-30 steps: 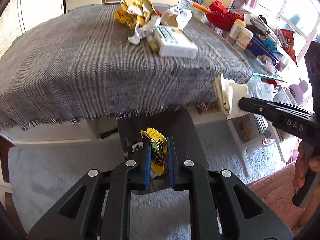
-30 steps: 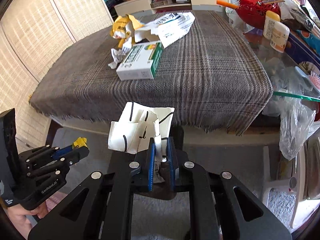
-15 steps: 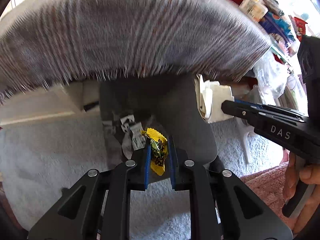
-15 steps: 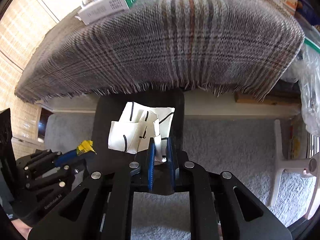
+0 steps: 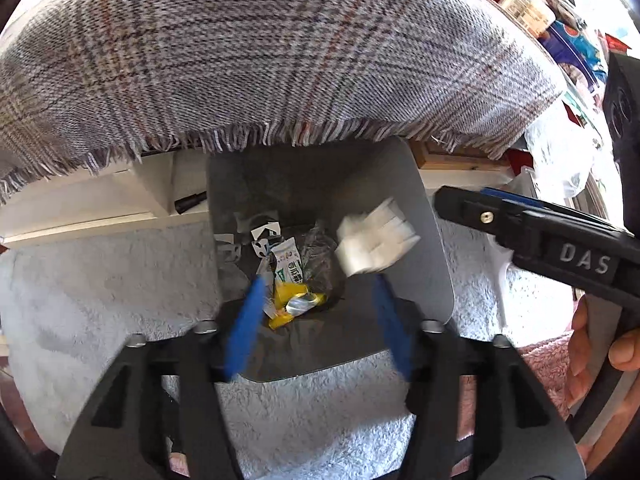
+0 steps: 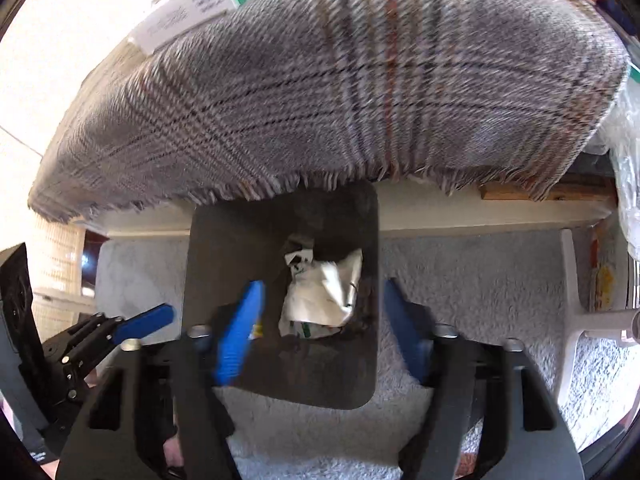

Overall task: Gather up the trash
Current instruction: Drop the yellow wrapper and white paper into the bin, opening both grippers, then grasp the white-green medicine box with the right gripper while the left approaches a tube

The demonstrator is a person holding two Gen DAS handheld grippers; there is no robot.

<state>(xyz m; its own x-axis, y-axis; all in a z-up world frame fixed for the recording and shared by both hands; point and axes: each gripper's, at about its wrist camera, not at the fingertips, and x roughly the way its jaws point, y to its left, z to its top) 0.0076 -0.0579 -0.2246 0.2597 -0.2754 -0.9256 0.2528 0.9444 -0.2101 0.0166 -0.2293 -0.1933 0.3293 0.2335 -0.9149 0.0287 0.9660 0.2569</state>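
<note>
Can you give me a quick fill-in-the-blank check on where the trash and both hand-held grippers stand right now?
1. The dark bin stands on the ____ carpet.
2. The yellow wrapper lies ____ the bin.
3. The left hand-held gripper is opening with ____ between its pads.
4. The white folded paper is ____ the right hand-held gripper.

Answers: grey; inside; nothing; below

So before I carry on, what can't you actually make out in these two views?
- Left wrist view: white paper over the bin is motion-blurred; whether it has landed is unclear.
- Right wrist view: the bin bottom is dark; the yellow wrapper is hidden by the blue finger.
- Table top: cut off by the cloth edge; only a box corner shows.
</note>
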